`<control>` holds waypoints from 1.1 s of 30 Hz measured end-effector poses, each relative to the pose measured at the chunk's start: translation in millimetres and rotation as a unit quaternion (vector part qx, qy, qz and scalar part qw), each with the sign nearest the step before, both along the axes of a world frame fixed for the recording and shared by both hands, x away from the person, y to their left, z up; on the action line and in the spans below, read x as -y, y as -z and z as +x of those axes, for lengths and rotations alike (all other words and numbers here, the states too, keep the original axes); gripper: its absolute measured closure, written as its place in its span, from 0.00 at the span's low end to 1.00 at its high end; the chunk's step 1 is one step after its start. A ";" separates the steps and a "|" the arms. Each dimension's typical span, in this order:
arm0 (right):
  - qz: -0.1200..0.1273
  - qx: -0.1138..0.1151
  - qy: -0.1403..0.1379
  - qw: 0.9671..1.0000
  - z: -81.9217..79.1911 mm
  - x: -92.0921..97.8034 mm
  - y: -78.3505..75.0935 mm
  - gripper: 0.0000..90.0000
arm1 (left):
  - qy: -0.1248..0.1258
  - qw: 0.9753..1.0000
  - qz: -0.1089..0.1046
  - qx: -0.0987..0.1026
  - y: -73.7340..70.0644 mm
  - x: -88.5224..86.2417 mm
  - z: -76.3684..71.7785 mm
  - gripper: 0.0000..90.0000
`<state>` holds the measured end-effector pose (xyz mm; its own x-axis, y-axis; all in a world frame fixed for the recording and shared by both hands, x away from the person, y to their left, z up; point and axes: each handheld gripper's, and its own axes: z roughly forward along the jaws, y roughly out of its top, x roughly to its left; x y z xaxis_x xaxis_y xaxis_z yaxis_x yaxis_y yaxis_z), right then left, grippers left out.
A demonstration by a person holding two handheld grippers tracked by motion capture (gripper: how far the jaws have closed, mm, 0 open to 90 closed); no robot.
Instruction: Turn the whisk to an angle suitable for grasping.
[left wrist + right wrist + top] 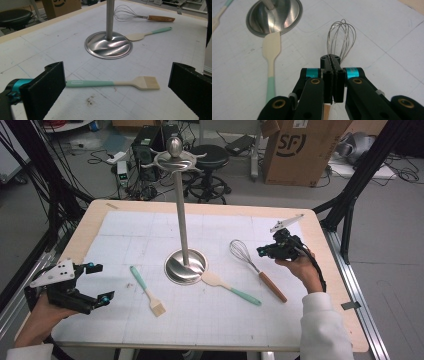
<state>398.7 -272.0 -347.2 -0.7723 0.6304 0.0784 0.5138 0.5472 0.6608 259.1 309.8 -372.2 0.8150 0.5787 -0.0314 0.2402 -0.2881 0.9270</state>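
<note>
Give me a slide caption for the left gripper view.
Open left tongs frame a teal-handled pastry brush lying before the steel stand's base.

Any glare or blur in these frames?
High view: sharp, even light. Left gripper view: glare bands on the stand base, near fingers soft, pastry brush crisp. Right gripper view: stand base reflections bright, whisk wires clear, shut fingers slightly soft.

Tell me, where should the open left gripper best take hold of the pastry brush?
Probably on the teal handle, near its middle, coming from above. The pastry brush lies flat and apart from other things; the left gripper is open beside it.
</note>
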 end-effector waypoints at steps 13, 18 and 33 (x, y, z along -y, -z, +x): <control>-0.038 -0.025 0.010 0.999 16.5 -9.0 25.5 0.99 | -0.003 1.000 -0.001 -0.005 3.9 -2.6 0.6 0.02; -0.053 -0.041 0.021 0.998 18.2 -9.2 35.6 0.99 | -0.006 1.000 -0.002 -0.005 3.3 -3.9 -0.4 0.02; -0.085 -0.068 0.021 0.994 22.5 -14.2 52.7 0.99 | -0.003 1.000 -0.003 -0.004 2.8 -2.9 -0.8 0.02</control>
<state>421.2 -257.9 -400.0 -0.7341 0.6755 0.0696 0.6171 0.6209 0.4834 258.3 312.7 -375.0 0.8112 0.5833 -0.0402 0.2485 -0.2817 0.9268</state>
